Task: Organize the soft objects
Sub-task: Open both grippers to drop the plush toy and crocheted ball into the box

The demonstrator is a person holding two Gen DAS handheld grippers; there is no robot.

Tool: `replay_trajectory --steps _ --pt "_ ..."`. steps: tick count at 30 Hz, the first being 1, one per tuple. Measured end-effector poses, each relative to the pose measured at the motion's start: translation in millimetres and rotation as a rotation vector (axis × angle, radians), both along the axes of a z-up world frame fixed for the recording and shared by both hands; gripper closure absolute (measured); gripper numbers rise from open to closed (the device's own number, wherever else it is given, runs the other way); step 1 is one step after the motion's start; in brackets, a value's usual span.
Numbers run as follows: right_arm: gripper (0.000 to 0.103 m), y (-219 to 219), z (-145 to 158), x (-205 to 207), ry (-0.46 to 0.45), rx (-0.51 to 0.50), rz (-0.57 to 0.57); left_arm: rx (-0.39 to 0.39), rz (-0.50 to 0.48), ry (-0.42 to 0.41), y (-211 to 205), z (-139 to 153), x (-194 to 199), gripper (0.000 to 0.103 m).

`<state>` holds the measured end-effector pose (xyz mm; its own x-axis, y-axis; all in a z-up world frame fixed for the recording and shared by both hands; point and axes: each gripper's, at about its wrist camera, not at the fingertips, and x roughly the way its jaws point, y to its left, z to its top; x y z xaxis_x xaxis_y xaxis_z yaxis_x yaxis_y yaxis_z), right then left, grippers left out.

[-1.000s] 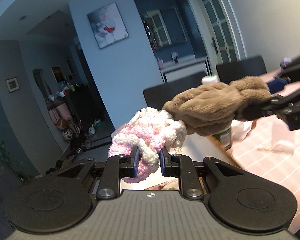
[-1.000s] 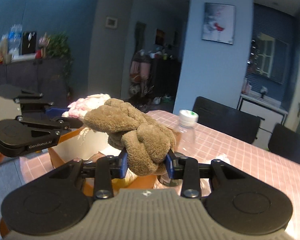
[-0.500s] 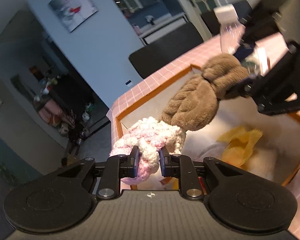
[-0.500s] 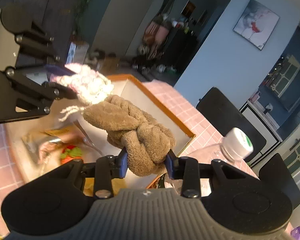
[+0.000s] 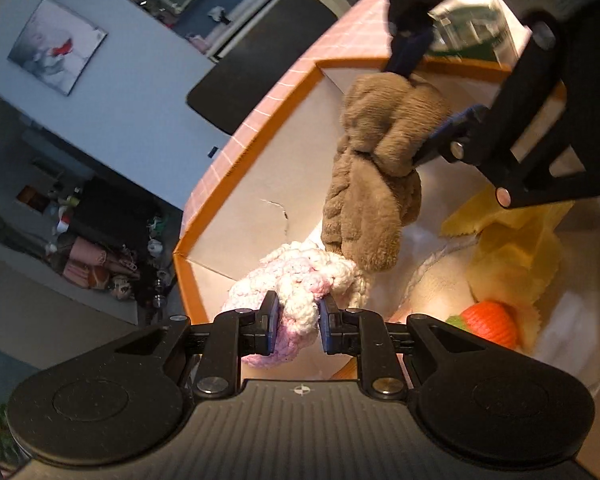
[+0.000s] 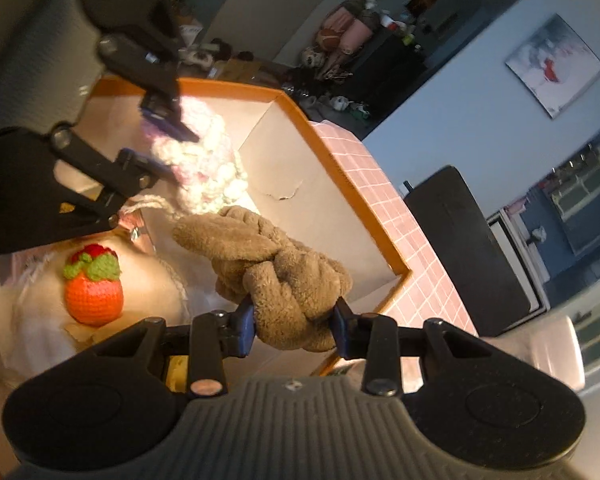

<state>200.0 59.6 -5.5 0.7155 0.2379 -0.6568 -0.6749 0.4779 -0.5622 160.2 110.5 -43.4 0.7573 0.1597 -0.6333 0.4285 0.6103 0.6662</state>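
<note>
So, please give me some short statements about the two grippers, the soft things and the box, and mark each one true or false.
1. The left gripper is clamped on a pink and white crocheted piece. True.
2. The right gripper is empty. False: its pads press on a brown knotted plush.
3. Both soft things hang above the inside of the orange-edged box. True.
4. An orange crocheted fruit lies inside the box. True.
5. The box holds nothing yet. False: besides the fruit, a yellow cloth and pale fabric are in it.
6. The table under the box is plain dark wood. False: a pink checked tablecloth covers it.
</note>
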Motion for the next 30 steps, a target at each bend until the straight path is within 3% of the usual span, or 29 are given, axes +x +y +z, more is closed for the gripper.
replay_trajectory --steps 4,12,19,26,30 --pt "0.064 2.6 -4.4 6.2 0.02 -0.001 0.039 -0.018 -0.021 0.034 3.9 -3.9 -1.8 0.08" --pt "0.06 5.7 -9.5 15.5 0.045 -0.014 0.058 0.034 -0.009 0.075 0.1 -6.5 2.8 0.077" --pt "0.055 2.4 -13.0 18.4 0.069 -0.022 0.056 0.012 -0.01 0.097 0.7 -0.2 1.7 0.063" --pt "0.041 5.1 3.4 11.3 0.033 0.001 0.078 0.016 -0.042 0.04 -0.9 16.2 -7.9 0.046" --pt "0.034 4.4 15.5 4.3 0.002 0.007 0.082 -0.003 -0.048 0.011 1.5 27.5 -9.5 0.045"
